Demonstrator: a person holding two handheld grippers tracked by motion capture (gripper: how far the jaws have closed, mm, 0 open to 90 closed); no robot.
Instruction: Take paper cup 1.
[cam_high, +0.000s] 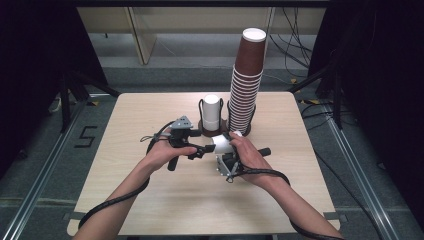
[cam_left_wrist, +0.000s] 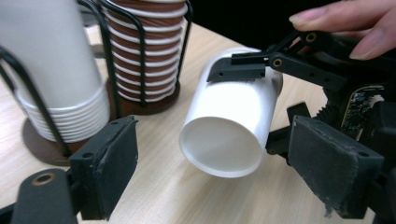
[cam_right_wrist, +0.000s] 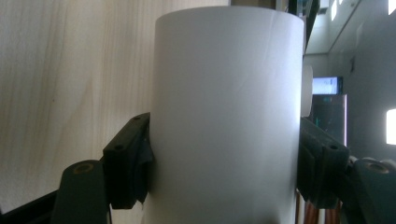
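The left gripper hovers with its jaws apart and empty, aimed at the base of a white paper cup just beside it. The right gripper clamps that cup on its side above the wooden table, in front of the two cup stacks.

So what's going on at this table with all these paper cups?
A person holds a two-jaw gripper in each hand. The right gripper is clamped on a single white cup, holding it tipped on its side just above the wooden table. The left gripper faces the cup's open mouth with its jaws open, touching nothing. Behind them, wire holders carry a short stack of white cups and a tall stack of brown cups.
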